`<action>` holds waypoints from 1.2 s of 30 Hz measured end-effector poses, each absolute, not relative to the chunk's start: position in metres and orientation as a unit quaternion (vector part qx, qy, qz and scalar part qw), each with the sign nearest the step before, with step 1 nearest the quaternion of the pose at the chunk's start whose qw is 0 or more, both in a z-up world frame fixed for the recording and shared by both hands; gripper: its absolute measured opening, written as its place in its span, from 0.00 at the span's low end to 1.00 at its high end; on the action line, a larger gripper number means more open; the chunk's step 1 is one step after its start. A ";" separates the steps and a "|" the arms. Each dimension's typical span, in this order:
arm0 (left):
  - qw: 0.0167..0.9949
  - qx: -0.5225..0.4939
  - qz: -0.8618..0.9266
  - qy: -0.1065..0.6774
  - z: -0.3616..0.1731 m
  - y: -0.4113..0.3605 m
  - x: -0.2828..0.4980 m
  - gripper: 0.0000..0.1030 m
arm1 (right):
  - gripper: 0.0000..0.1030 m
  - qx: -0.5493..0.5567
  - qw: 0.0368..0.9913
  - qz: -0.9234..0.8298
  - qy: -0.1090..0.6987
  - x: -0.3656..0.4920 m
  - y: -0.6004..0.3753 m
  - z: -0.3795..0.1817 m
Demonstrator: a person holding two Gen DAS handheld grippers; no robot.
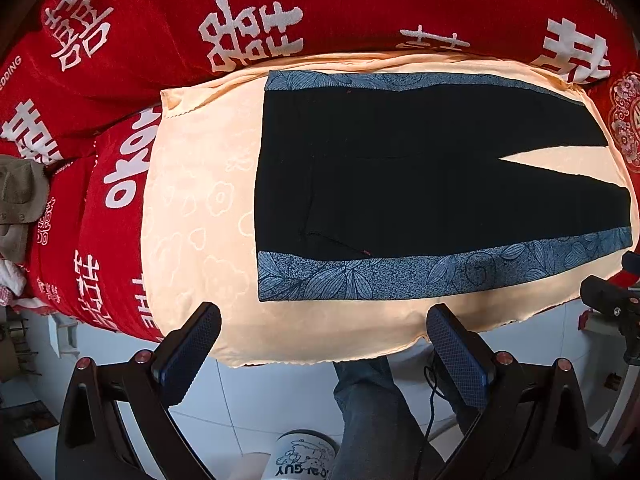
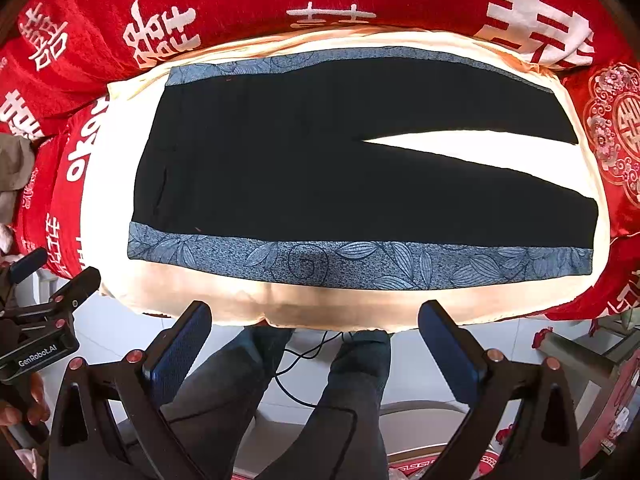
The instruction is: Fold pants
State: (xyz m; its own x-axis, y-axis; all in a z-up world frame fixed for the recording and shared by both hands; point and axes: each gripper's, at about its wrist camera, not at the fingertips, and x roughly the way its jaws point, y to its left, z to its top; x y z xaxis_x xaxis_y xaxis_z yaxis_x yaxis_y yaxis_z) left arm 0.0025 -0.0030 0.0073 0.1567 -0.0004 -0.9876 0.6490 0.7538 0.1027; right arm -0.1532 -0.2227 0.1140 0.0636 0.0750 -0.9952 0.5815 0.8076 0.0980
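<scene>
The black pants with blue leaf-print side stripes (image 2: 304,168) lie flat and spread out on the pale peach cloth (image 2: 100,208) that covers the bed. The waist is on your left. The two legs point to your right, with a thin wedge of peach cloth showing between them. One blue stripe runs along the near edge and the other along the far edge. The fabric looks smooth, with only small creases near the waist.

Your left tongs (image 1: 324,344) are wide open and hold nothing. They hang over the near edge of the cloth, just short of the near stripe. Your right tongs (image 2: 316,336) are wide open too, and empty, by the same near edge.

The peach cloth shows bare all around the pants. The red blanket with big white letters (image 2: 240,4) lies beyond the far side. Below the tongs you can see your legs in dark jeans (image 2: 356,392) and the white tile floor (image 1: 260,392).
</scene>
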 end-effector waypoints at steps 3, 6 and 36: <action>0.712 0.267 -0.228 0.608 0.007 -0.003 0.002 1.00 | 1.00 0.250 0.686 -0.186 0.658 -0.153 -0.221 0.114; 0.711 0.269 -0.228 0.609 0.006 -0.003 0.002 1.00 | 1.00 0.251 0.686 -0.186 0.657 -0.154 -0.221 0.114; 0.702 0.267 -0.247 0.612 0.000 0.000 0.029 1.00 | 1.00 0.279 0.660 -0.215 0.664 -0.139 -0.223 0.108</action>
